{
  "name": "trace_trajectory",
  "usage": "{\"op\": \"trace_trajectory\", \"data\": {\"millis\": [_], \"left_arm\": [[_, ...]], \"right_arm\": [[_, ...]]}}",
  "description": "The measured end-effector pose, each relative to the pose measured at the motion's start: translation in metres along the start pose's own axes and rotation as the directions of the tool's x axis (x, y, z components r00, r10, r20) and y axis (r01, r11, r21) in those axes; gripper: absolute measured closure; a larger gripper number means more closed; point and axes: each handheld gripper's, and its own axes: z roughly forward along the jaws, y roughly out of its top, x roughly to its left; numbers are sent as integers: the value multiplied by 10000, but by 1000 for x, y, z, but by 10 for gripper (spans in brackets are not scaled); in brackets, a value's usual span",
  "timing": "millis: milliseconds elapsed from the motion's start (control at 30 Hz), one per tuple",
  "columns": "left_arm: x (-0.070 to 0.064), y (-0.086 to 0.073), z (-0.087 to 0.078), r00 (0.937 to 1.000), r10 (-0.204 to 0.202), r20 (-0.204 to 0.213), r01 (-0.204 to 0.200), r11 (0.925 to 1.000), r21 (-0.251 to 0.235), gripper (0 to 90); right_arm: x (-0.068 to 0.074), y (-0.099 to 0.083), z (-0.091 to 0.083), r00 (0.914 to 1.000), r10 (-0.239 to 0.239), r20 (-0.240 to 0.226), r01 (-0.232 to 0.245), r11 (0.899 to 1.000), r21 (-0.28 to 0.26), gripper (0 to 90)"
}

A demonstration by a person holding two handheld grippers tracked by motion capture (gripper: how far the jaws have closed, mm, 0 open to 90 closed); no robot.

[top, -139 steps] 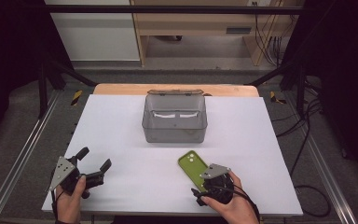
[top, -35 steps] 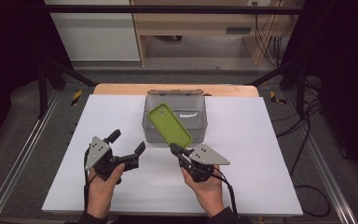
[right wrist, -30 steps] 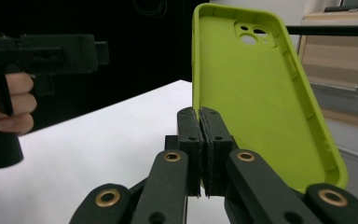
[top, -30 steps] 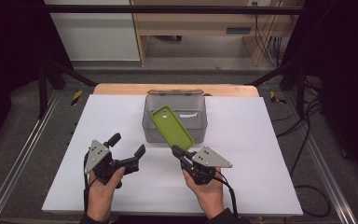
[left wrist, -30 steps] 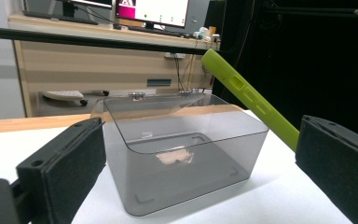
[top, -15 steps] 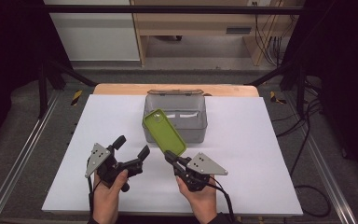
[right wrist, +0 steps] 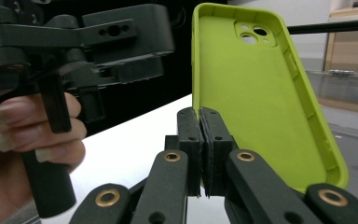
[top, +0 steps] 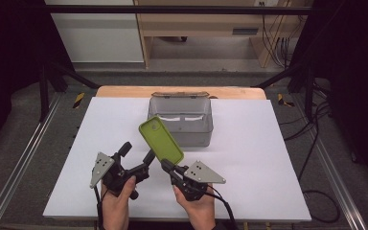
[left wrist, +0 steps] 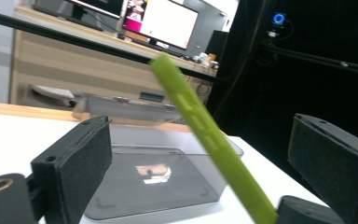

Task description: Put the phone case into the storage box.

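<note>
Grey clear bin (top: 181, 125), green phone case (top: 161, 140) outside, right gripper (top: 166, 165) pinching

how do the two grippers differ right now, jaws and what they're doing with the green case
The right gripper has its jaws shut on the bottom edge of the green phone case, holding it up off the table; the left gripper has its jaws wide open and holds nothing. In the left gripper view the case stands between the open jaws, apart from both pads. Both are black, hand-held, and carry a grey three-cornered plate on top.
</note>
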Motion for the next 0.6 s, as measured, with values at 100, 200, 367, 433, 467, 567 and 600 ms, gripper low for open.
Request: {"op": "trace_trajectory", "data": {"millis": [100,200,367,433,467,567,600], "left_arm": [[-2,-4,0,9999,-157,18,157,9999,16,95],[0,-7,0,9988,-496,8,496,9988,-8,175],[2,-8,-2,9956,-923,137,925,9957,-91,296],[1,-9,-2,9957,-911,176,912,9958,-58,357],[0,-9,-2,9970,-768,-63,768,9970,-61,383],[3,-13,-2,9945,-1044,-113,1043,9945,-102,484],[3,-13,-2,9945,-1044,-113,1043,9945,-102,492]], "right_arm": [[3,-1,1,9999,-132,48,131,9999,33,882],[7,-3,1,9996,-263,119,262,9996,83,882],[11,-6,3,9997,-250,-1,250,9996,126,882],[13,-7,4,9996,-267,-57,268,9995,143,882],[14,-7,5,9996,-281,-76,282,9995,131,882],[18,-9,6,9993,-365,-64,367,9992,179,882],[18,-9,6,9993,-376,-12,376,9991,177,882]]}}
